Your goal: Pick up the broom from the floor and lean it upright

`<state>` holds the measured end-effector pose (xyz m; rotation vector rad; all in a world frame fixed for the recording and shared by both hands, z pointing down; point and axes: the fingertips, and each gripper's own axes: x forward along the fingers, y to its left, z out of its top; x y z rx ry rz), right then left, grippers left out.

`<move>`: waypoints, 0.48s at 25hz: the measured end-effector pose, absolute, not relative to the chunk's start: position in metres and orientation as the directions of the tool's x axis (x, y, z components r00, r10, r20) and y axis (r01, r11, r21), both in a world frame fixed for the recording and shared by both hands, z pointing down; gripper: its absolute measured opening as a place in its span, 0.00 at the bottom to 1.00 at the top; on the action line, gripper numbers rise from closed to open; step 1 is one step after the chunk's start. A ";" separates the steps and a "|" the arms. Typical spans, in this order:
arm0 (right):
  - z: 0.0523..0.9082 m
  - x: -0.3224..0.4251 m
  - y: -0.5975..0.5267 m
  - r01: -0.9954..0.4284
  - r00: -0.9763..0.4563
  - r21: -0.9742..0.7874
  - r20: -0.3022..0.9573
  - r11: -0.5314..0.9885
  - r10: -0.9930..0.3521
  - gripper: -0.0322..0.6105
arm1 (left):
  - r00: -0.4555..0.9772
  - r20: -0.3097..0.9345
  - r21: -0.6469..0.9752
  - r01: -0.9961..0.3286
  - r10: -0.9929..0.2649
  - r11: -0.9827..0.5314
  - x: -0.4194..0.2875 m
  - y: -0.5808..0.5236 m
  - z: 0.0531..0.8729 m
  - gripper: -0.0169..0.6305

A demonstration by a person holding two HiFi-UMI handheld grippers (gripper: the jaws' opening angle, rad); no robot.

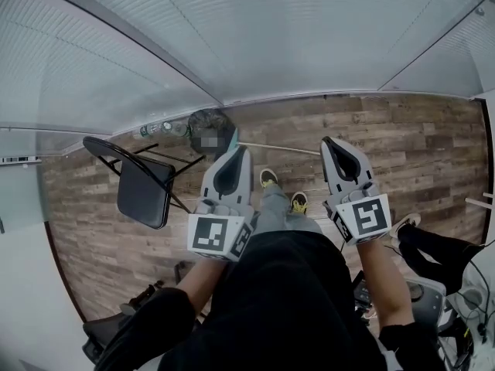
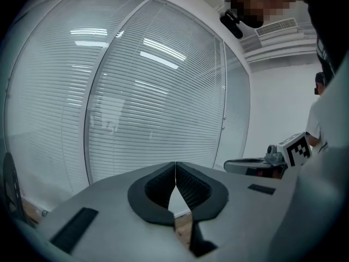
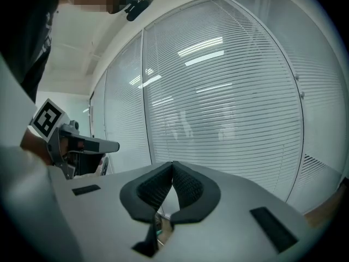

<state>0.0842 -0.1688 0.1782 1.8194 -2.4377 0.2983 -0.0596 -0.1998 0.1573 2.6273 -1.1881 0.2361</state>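
Note:
The broom lies on the wooden floor near the glass wall in the head view. Its dark bristle head (image 1: 209, 120) is to the left and its thin pale handle (image 1: 280, 148) runs off to the right. My left gripper (image 1: 234, 154) is held above the floor just short of the head end, shut and empty. My right gripper (image 1: 331, 142) hovers at the handle's far end, also shut with nothing in it. In the left gripper view the left gripper (image 2: 175, 165) has its pads together and faces the blinds. The right gripper (image 3: 173, 164) shows the same in its own view.
A black folding chair (image 1: 143, 188) stands left of the broom, with a plastic bottle (image 1: 158, 128) behind it by the wall. The glass wall with blinds (image 1: 294, 37) runs across the back. Another person's legs (image 1: 433, 246) and some gear (image 1: 464, 300) are at the right, and a dark bag (image 1: 116, 323) sits at lower left.

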 end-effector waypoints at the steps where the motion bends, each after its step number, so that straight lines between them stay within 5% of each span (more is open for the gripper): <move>1: 0.180 0.080 -0.177 -0.957 -0.286 -0.097 0.194 0.272 -0.938 0.07 | 0.660 0.244 0.161 -0.750 -0.710 -0.642 -0.063 -0.209 0.159 0.06; 12: 0.209 0.056 -0.281 -0.968 -0.249 -0.054 0.283 0.244 -0.926 0.07 | 0.693 0.274 0.211 -0.719 -0.666 -0.662 -0.081 -0.324 0.199 0.06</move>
